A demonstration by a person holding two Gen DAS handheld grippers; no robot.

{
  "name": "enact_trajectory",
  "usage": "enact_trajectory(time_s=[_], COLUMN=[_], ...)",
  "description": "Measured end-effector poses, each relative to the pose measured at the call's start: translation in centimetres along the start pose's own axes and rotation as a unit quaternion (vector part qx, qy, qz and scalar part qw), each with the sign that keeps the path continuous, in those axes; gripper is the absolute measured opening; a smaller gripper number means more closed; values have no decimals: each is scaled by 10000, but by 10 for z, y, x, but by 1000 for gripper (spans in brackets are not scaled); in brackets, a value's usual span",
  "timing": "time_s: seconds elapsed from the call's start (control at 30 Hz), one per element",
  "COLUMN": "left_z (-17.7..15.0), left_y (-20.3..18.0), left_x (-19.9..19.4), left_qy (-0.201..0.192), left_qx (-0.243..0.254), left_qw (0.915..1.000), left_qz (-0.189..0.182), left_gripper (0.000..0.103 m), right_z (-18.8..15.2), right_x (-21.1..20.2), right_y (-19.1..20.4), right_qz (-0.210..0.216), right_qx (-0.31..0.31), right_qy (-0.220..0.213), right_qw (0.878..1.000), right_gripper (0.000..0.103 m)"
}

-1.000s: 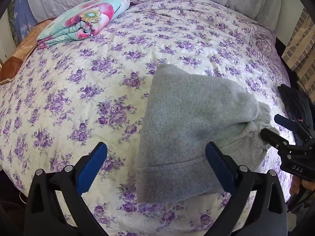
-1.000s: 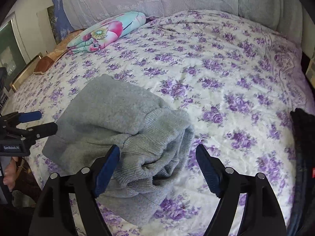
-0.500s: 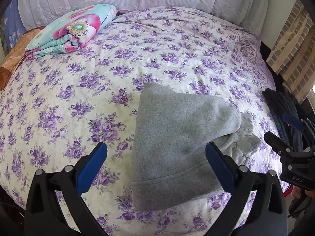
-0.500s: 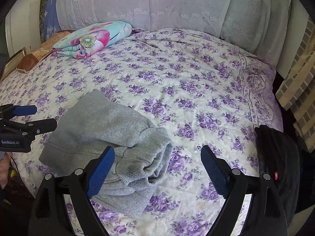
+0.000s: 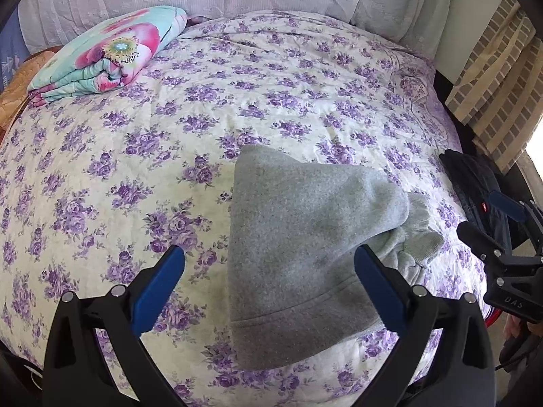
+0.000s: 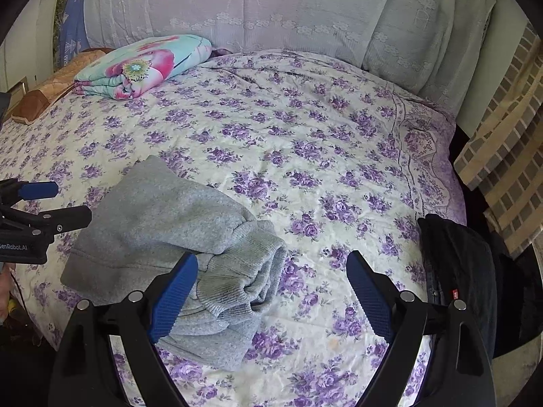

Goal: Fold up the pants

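Grey fleece pants point(image 5: 298, 247) lie folded into a compact bundle near the front edge of the bed, ribbed cuffs bunched at the right end point(image 6: 244, 278). My left gripper point(image 5: 269, 271) is open and empty, held above and in front of the bundle's left part. My right gripper point(image 6: 271, 278) is open and empty, above the cuff end point(image 6: 237, 288). Each gripper shows at the edge of the other's view: the right one point(image 5: 499, 224) and the left one point(image 6: 51, 203).
The bed has a white cover with purple flowers point(image 6: 305, 142). A folded floral quilt point(image 5: 108, 54) lies at the back left. Dark clothes point(image 6: 465, 271) are piled at the bed's right edge. White pillows point(image 6: 254, 10) line the headboard. A brick-pattern curtain point(image 6: 509, 142) hangs at the right.
Both grippers have drawn back and up from the folded pants, so more of the bed shows. The pants lie still. Both jaws stay open.
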State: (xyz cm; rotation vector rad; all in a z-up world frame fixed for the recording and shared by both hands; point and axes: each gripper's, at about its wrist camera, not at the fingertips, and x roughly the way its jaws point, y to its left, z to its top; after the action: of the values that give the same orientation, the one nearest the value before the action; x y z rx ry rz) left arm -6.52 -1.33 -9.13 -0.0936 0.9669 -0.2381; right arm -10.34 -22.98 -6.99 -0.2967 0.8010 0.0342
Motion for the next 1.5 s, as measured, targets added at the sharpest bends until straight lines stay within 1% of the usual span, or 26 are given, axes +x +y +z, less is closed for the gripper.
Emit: enact_trajectory(time_s=[0.33, 0.5, 0.57, 0.67, 0.8, 0.9, 0.97, 1.0, 1.07, 1.13, 1.27, 1.4, 1.5], left_z=[-11, -17, -20, -21, -19, -15, -11, -8, -4, -1, 0, -1, -6], left_y=[15, 18, 17, 13, 7, 5, 4, 4, 4, 4, 5, 9, 17], left_x=[-4, -6, -6, -5, 2, 10, 16, 19, 23, 27, 36, 46, 56], left_qy=[39, 80, 108, 151, 205, 234, 277, 322, 360, 423, 557, 741, 963], left_qx=[0, 58, 106, 233, 296, 230, 184, 154, 117, 87, -32, -251, -511], left_qw=[9999, 9996, 9993, 9987, 9983, 9987, 9991, 9992, 9992, 9991, 9984, 9967, 9927], left_qz=[-141, -278, -347, -426, -449, -393, -255, -168, -108, -2, 16, -211, -513], left_gripper=[98, 98, 98, 98, 98, 98, 98, 98, 98, 98, 98, 98, 98], right_z=[-4, -11, -14, -24, -43, -54, -57, -58, -60, -59, -55, -52, -51], right_x=[-1, -5, -9, -17, -18, -6, 6, 14, 29, 45, 69, 85, 96], right_y=[8, 8, 3, -14, -44, -65, -81, -88, -100, -108, -111, -106, -104], right_qz=[-192, -261, -63, 441, 1027, 1329, 1585, 1716, 2007, 2226, 2629, 2898, 3111], right_qx=[47, 160, 317, 872, 1671, 2046, 2354, 2535, 2836, 3043, 3243, 3254, 3355], right_qy=[159, 233, 186, 14, -43, -26, -11, 27, 107, 183, 337, 466, 568], right_qw=[9997, 9993, 9993, 9952, 9806, 9698, 9589, 9520, 9376, 9260, 9081, 8989, 8874], right_gripper=[90, 90, 90, 90, 90, 90, 90, 90, 90, 90, 90, 90, 90])
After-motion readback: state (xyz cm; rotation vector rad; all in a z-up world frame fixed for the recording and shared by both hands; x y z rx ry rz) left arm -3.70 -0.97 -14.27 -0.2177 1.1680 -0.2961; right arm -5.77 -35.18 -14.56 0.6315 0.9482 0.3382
